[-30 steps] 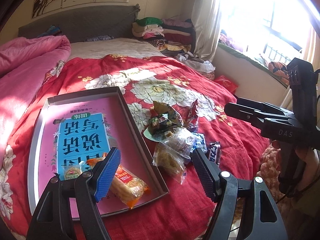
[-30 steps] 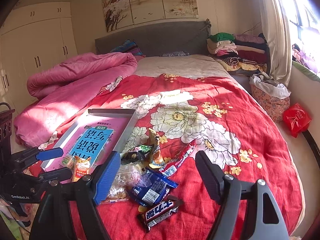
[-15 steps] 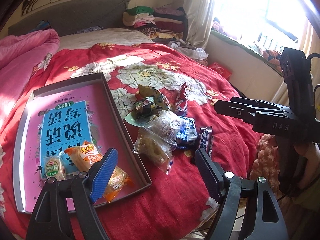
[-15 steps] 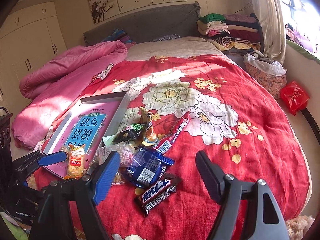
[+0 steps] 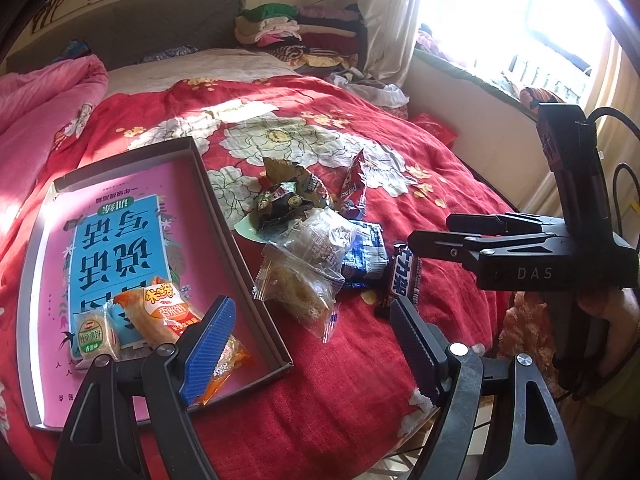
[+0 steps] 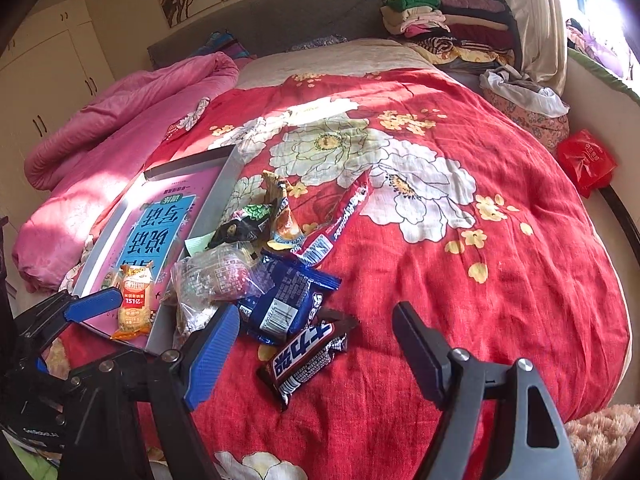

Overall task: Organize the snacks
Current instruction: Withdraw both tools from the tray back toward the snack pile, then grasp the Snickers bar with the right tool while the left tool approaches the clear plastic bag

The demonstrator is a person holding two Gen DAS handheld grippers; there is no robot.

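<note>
Left gripper (image 5: 310, 336) jaws open, empty; they have just been widening. Right gripper (image 6: 316, 354) jaws open, empty, above the chocolate bar (image 6: 306, 356). Loose snacks (image 5: 316, 240) piled on the red bedspread (image 6: 460, 260) beside the tray (image 5: 240, 248), which holds two packets (possibly biscuits) (image 5: 160, 316).

Bright sun thru blown-out window (image 5: 532, 20), patchy shadows, fisheye warp w/ dark corners
</note>
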